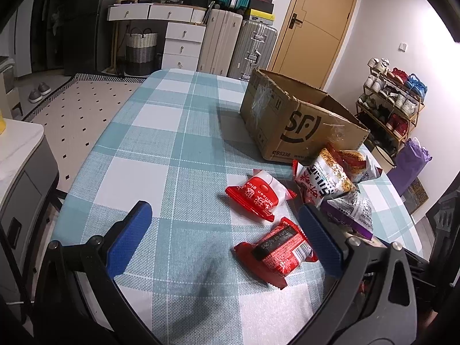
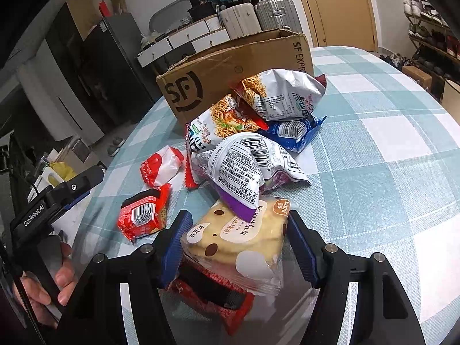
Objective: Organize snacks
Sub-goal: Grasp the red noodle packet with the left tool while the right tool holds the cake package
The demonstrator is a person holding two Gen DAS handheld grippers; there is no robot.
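Observation:
A pile of snack packs lies on the checked table in front of an open cardboard box (image 1: 290, 120) (image 2: 230, 66). In the left wrist view my left gripper (image 1: 224, 221) is open and empty above the table, with a red barcode pack (image 1: 279, 250) between its fingers and a red-and-white pack (image 1: 258, 195) just beyond. In the right wrist view my right gripper (image 2: 238, 230) is open, its fingers on either side of a yellow bread pack (image 2: 238, 244) that lies on a red pack (image 2: 212, 296). A purple-and-white pack (image 2: 244, 169) overlaps the bread's far end.
Noodle snack bags (image 2: 276, 95) and a blue pack (image 2: 299, 129) lie against the box. The checked tablecloth (image 1: 161, 143) spreads left of the snacks. Suitcases (image 1: 238, 46), drawers, a door and a shoe rack (image 1: 391, 100) stand behind the table. The left gripper's body (image 2: 54, 201) shows at the right view's left edge.

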